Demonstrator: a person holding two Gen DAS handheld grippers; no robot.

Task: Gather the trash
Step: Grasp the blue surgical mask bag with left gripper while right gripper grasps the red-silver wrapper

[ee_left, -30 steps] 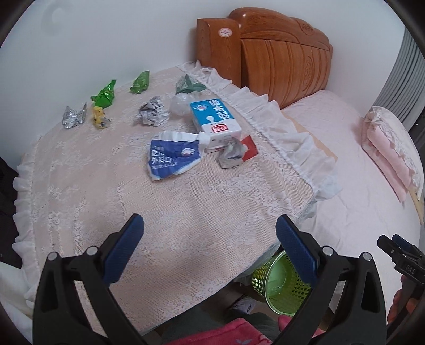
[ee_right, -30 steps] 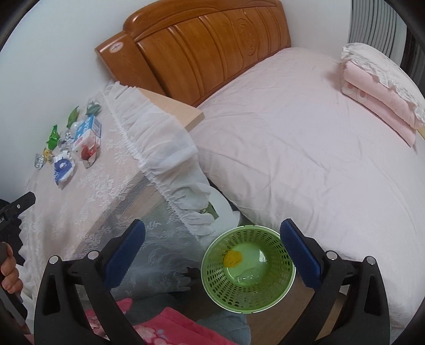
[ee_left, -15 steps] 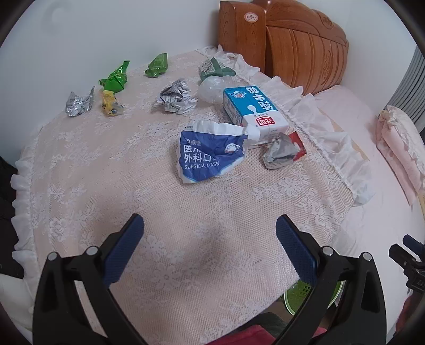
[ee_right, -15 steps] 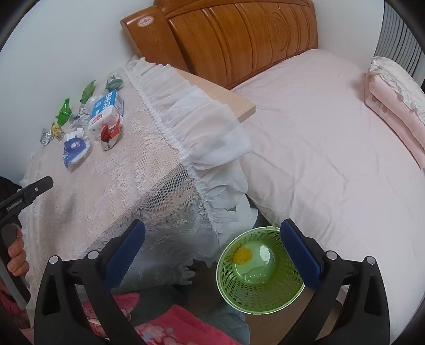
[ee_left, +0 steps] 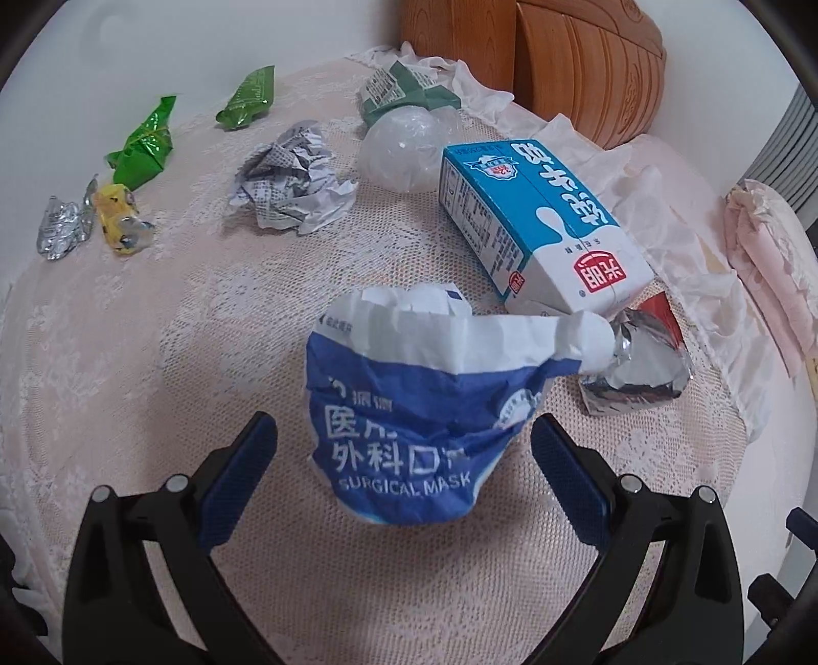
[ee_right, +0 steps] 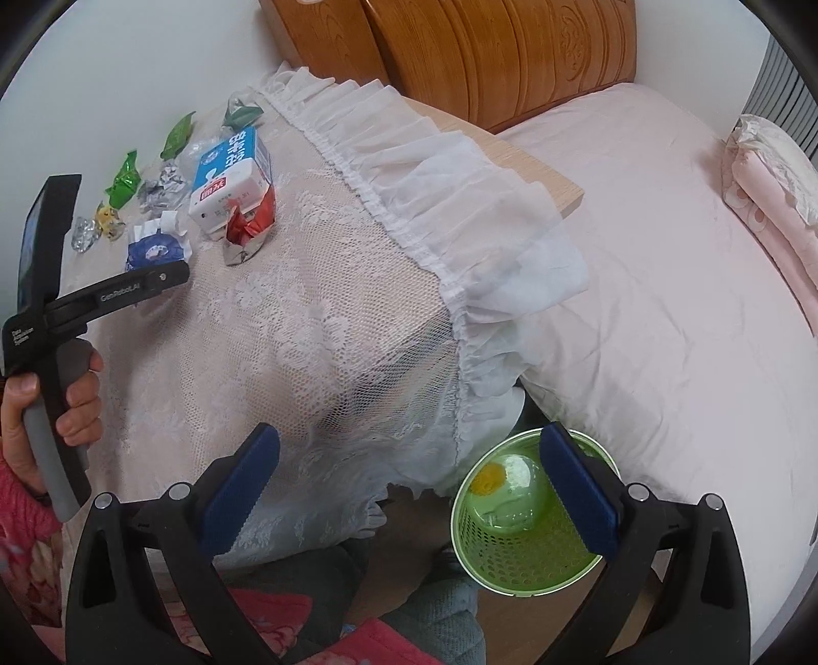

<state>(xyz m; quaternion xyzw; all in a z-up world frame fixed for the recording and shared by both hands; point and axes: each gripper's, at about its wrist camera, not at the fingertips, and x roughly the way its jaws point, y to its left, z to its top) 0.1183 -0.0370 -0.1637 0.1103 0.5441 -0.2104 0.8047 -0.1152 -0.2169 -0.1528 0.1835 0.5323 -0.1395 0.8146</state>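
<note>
A crumpled blue and white surgical-mask wrapper (ee_left: 414, 424) lies on the lace-covered table (ee_left: 168, 358), right in front of my open left gripper (ee_left: 404, 460), whose fingers flank its near end. Behind it lie a blue milk carton (ee_left: 537, 225), a silver and red foil wrapper (ee_left: 634, 368), a clear plastic ball (ee_left: 404, 148), crumpled printed paper (ee_left: 291, 179) and green wrappers (ee_left: 145, 146). My right gripper (ee_right: 409, 475) hangs open off the table's near corner, above a green mesh bin (ee_right: 516, 532) on the floor holding a yellow scrap.
A small yellow wrapper (ee_left: 120, 220) and silver foil (ee_left: 61, 230) sit at the table's far left. A bed (ee_right: 664, 286) with a wooden headboard (ee_right: 485, 46) adjoins the table on the right. A hand (ee_right: 56, 378) holds the left gripper's handle.
My left gripper has moved forward over the table, up to the surgical-mask wrapper. The right gripper has shifted left, so more of the table shows and the bin sits further right.
</note>
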